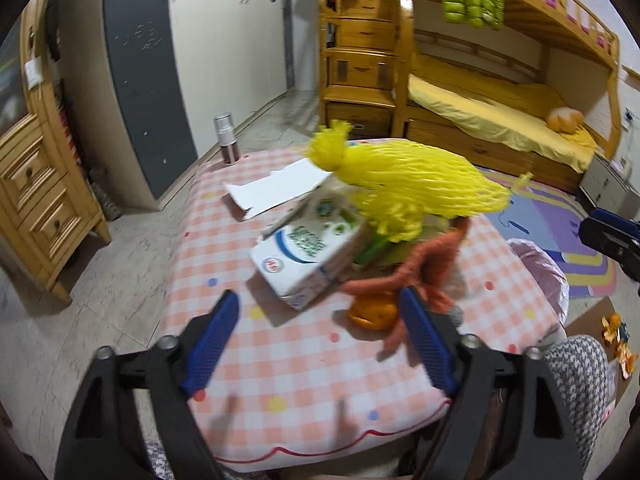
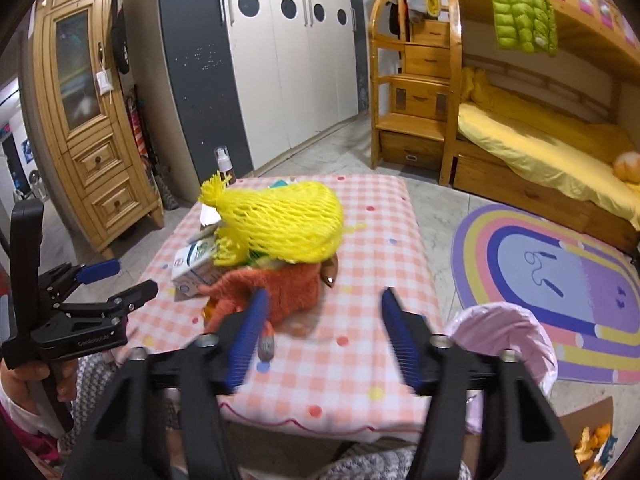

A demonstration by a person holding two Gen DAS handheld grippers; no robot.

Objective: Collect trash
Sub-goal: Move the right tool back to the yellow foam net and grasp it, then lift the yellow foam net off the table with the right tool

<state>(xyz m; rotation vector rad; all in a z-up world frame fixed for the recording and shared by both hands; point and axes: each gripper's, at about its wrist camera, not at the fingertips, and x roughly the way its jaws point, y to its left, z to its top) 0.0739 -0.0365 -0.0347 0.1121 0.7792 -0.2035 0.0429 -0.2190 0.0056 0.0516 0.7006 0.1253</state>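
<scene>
Trash sits heaped mid-table: yellow foam net (image 1: 404,184) over milk carton (image 1: 308,256); I hold both claws, left gripper (image 1: 320,344) and right gripper (image 2: 320,336), open, empty.

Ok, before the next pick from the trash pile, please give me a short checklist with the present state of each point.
1. Left tool open, nothing between the jaws: ok.
2. Right tool open and empty: ok.
3. Yellow net on top of the pile, free to grasp: ok.
4. Milk carton partly under the net, reachable from its near end: ok.
5. Bin with pink bag beside the table, mouth open: ok.
6. Orange peel loose or stuck under the orange fuzzy thing: cannot tell.
</scene>
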